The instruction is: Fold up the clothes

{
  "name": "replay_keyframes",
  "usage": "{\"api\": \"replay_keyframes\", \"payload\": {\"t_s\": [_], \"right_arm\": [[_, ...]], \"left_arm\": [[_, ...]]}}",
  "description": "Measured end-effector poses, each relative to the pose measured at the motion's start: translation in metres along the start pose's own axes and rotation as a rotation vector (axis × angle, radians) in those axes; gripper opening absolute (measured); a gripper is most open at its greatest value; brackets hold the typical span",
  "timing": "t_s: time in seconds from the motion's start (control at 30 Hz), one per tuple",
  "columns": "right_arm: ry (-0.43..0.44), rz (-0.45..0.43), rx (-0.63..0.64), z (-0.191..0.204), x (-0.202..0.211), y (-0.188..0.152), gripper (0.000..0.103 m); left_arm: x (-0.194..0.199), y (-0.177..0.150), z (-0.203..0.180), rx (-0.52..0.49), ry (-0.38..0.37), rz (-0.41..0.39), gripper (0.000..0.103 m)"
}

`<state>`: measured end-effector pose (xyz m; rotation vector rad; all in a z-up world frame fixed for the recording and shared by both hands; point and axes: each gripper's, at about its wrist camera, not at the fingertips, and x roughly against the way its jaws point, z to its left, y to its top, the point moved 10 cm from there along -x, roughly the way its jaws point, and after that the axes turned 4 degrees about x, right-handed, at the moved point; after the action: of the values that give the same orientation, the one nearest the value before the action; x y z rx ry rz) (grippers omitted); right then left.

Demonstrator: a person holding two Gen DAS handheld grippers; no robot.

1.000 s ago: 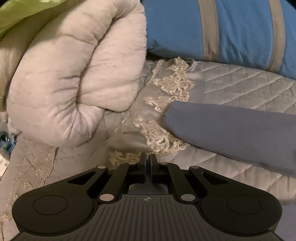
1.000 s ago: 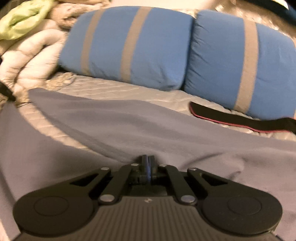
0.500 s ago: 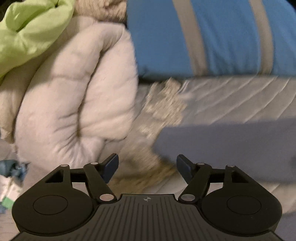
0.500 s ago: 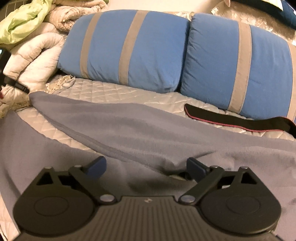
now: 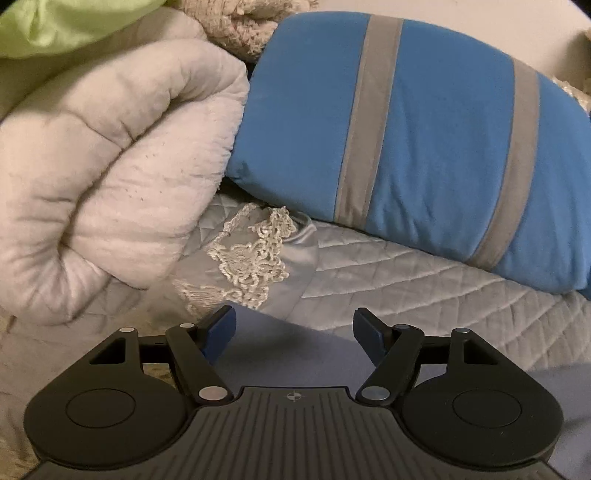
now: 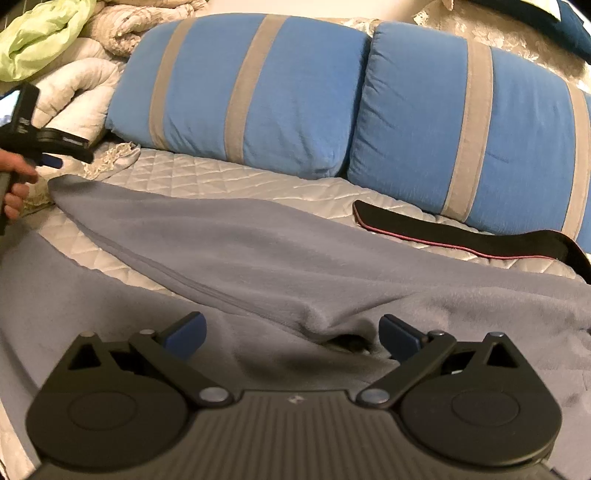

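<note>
Nearest in the right wrist view, the right gripper [image 6: 291,332] has its jaws spread wide and holds nothing. It hangs just over the grey garment [image 6: 280,258], above a bunched fold with a small dark gap in it. The garment lies spread on the quilted bedspread [image 6: 207,173]. A long sleeve [image 6: 155,229] runs from that fold out to the far left, where its end lies flat on the bedspread.

At that sleeve end, the left gripper [image 6: 51,160] shows at the left edge of the right wrist view, with the person's hand [image 6: 14,181] around its handle. In the left wrist view, the left gripper [image 5: 293,328] is also wide open and empty, with the sleeve end [image 5: 291,350] lying between and below its blue fingers [image 5: 219,332]. Whether the fingers touch the cloth cannot be told.

Just beyond the sleeve end lies a patch of cream lace [image 5: 255,254] on the bedspread [image 5: 424,284]. To the left of it sits a rolled white quilt [image 5: 110,177], with green cloth [image 5: 66,22] on top.

Farther back, a black strap [image 6: 461,236] with a red edge lies on the bedspread beside the garment. Two blue pillows with grey stripes [image 6: 255,96] line the back, side by side and touching.
</note>
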<state>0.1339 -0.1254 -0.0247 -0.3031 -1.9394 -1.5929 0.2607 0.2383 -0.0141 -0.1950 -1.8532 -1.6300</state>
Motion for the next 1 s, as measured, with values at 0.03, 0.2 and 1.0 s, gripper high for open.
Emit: {"api": "replay_keyframes", "payload": {"t_s": [0.03,0.2,1.0], "right_arm": [[0.001,-0.001,0.003,0.0,0.0,0.0,0.103],[0.012,0.017,0.009,0.001,-0.008,-0.001,0.103],[-0.083,-0.033,-0.096,-0.043,-0.009,0.007,0.103]], "left_arm": [[-0.006,-0.001,-0.002,-0.002,0.001,0.006,0.069],[-0.037,-0.004,-0.009,0.003,0.018,0.076,0.069],[-0.049,-0.001,0.009,0.189,0.048,0.121,0.004]]}}
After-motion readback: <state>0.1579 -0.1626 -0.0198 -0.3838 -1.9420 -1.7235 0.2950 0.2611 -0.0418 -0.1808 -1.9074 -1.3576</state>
